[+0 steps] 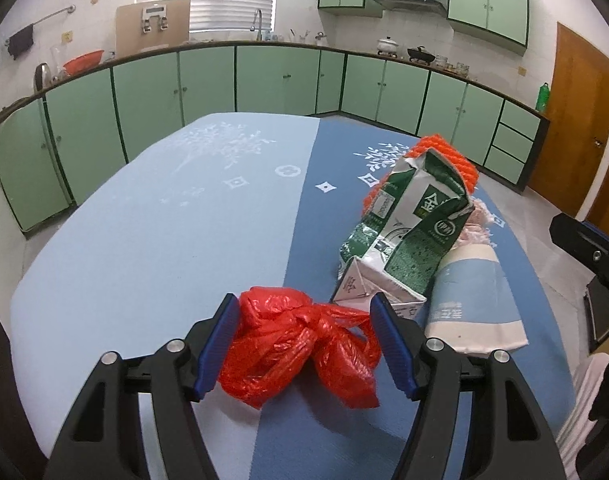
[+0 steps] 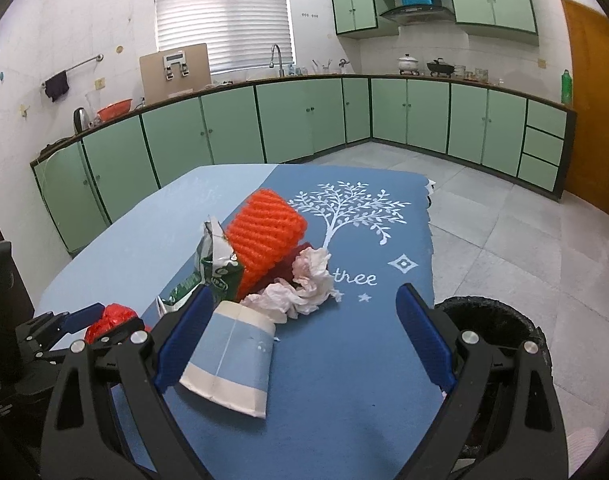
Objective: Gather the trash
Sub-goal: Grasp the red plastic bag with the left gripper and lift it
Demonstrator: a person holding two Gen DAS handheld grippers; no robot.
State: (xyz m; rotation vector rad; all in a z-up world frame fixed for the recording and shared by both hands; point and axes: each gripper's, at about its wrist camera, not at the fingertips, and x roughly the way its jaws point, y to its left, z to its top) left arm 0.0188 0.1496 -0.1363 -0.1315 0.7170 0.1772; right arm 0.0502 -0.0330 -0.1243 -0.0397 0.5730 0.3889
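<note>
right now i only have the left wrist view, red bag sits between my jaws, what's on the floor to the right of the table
Observer: A black bin stands by the table's right edge, just behind the right gripper.
Operator: is the right gripper holding anything
Observer: No, its jaws stand open, with the flattened paper cup against its left pad.
Operator: what's behind the carton
Observer: Crumpled tissue lies beside an orange foam net.

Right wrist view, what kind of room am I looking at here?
Most likely a home kitchen: green cabinets run under a long counter, a faucet stands below the window, and a range hood hangs over pots.
</note>
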